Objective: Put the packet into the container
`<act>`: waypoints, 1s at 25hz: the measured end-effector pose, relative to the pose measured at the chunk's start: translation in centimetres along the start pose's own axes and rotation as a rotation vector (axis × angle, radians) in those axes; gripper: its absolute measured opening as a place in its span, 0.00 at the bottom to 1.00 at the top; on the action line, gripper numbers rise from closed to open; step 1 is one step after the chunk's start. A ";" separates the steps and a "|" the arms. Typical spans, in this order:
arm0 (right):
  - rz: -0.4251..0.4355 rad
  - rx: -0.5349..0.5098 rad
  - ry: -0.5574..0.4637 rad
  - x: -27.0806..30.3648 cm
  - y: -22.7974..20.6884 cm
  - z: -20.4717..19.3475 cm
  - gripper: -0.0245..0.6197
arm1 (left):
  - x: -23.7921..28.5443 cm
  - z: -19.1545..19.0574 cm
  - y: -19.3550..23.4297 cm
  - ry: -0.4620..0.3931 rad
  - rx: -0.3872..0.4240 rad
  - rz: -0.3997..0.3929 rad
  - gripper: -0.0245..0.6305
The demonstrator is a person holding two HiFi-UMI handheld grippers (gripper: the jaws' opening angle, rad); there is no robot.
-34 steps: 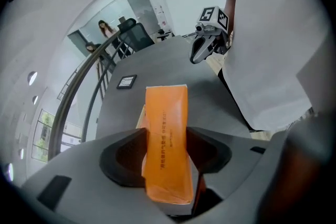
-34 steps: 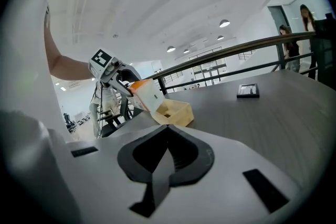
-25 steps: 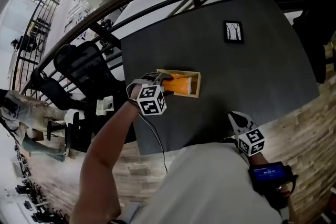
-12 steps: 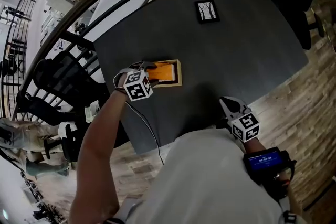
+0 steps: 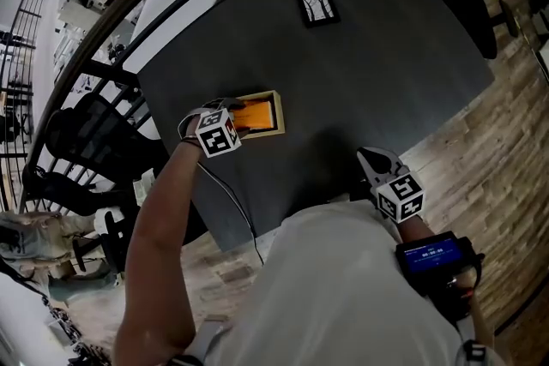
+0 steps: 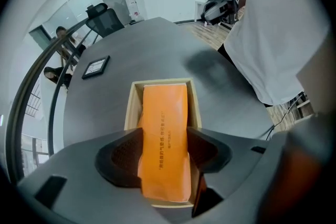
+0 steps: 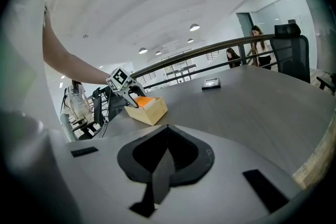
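Left claw [image 6: 164, 136]: clamped wide across the packet, pads pressed on both long sides near its close end.
Packet [image 6: 164, 107]: orange and flat, gripped between the jaws and reaching forward from them; far end down inside the container, near end seemingly riding over the near wall.
Container [image 6: 130, 107]: small open wooden box on the table [image 5: 386, 56], directly below and ahead of the left claw; only slim gaps beside the packet.
Right claw [image 7: 167, 131]: closed tight on nothing, parked at the table's near edge, well apart from the box.
Snag risk: likely propped on the near wall if let go with the close end this high.
Drag-out risk: packet possibly lifted back out if the pads cling while withdrawing.
Shove risk: light box, unbraced by the right claw, apt to slide under a downward push.
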State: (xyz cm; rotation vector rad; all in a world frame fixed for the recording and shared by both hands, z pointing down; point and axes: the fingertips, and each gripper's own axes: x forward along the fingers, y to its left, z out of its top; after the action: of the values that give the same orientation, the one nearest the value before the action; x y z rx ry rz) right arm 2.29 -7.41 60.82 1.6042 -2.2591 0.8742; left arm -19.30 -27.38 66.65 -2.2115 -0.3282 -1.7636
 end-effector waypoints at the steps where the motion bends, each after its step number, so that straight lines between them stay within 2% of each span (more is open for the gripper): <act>1: -0.001 0.000 0.000 -0.1 0.0 0.0 0.05 | 0.0 -0.2 0.0 0.002 -0.007 -0.003 0.42; 11: 0.007 -0.006 0.004 -0.9 0.2 0.0 0.05 | -1.0 -0.5 -0.4 0.024 -0.038 0.000 0.44; 15: 0.011 -0.013 -0.006 -0.3 -0.4 -0.3 0.05 | -1.1 -0.7 0.7 0.012 -0.047 0.050 0.44; 20: 0.052 -0.038 -0.001 0.8 -0.3 1.0 0.05 | -4.0 -1.4 2.8 -0.035 -0.187 0.186 0.44; 23: 0.080 -0.063 0.010 0.5 0.6 1.7 0.05 | -5.6 -0.4 2.0 -0.119 -0.297 0.241 0.44; 25: 0.105 -0.084 0.012 0.9 0.7 2.3 0.05 | -6.2 0.4 1.6 -0.170 -0.335 0.280 0.43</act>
State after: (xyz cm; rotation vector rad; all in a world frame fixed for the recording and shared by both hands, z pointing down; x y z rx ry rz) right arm 1.62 -9.33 59.24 1.4530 -2.3568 0.7990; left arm -19.79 -28.72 60.41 -2.4937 0.2529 -1.5753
